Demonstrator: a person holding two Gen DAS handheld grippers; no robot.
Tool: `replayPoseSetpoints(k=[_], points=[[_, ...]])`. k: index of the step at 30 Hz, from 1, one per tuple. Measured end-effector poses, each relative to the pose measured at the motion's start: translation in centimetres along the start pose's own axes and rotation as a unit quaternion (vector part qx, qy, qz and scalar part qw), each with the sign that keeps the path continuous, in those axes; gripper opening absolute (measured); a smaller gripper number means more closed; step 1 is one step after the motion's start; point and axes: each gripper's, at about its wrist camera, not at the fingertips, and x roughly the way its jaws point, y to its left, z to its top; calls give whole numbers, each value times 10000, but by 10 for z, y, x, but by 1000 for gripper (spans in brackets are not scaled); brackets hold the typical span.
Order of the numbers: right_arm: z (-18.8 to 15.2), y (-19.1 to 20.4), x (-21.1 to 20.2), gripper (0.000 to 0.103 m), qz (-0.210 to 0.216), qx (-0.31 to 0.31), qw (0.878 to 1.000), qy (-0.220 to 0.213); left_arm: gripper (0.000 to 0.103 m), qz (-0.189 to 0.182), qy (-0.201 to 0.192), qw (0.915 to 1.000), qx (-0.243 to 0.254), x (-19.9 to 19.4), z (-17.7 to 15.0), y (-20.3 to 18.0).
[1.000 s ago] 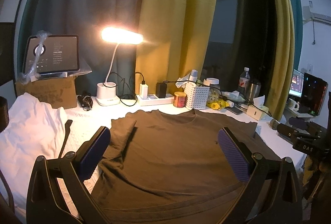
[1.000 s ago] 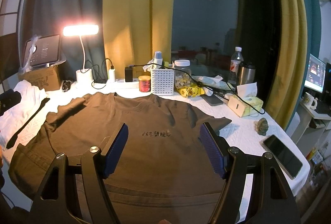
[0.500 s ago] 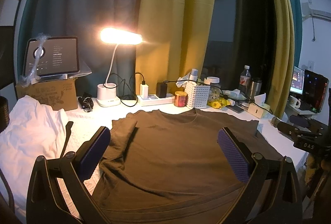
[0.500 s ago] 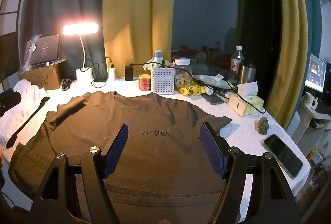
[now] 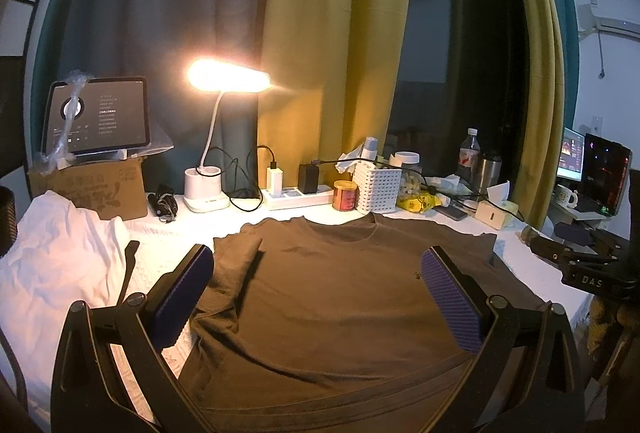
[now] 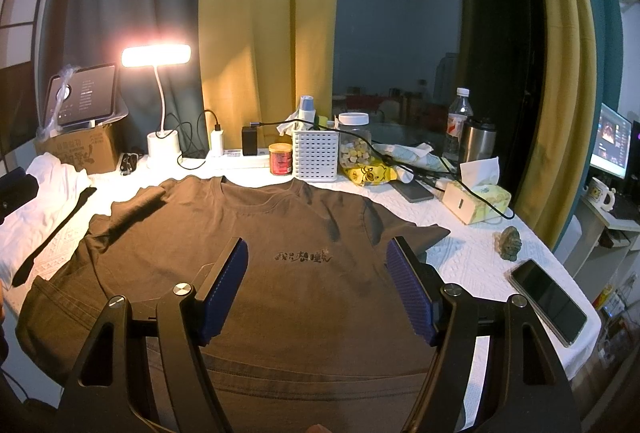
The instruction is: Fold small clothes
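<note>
So we judge the folding barely begun: the brown T-shirt (image 6: 320, 273) lies spread front-up under and ahead of both sets of jaws, only its left sleeve (image 5: 236, 257) turned inward; the body folds are all left. Our left gripper (image 5: 320, 297) and right gripper (image 6: 316, 285) both stand wide apart, holding nothing. Between the right jaws we see a dark chest print (image 6: 304, 256), its characters unreadable. Right of the left jaws, a black bar (image 5: 592, 279) reads "DAS".

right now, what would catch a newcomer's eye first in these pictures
The brown t-shirt lies spread across the middle of the white table, with dark lettering on its chest. Behind it on the left, a lit desk lamp glows against the curtains. Both grippers hover over the shirt, jaws open.
</note>
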Motion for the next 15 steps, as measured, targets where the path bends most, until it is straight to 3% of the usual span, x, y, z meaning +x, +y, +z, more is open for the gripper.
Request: replayPoseSetpoints(k=[15], points=[[-2,-4,16,75,28,28,9999,104,102,4,121,9999,45,14,4,-7]])
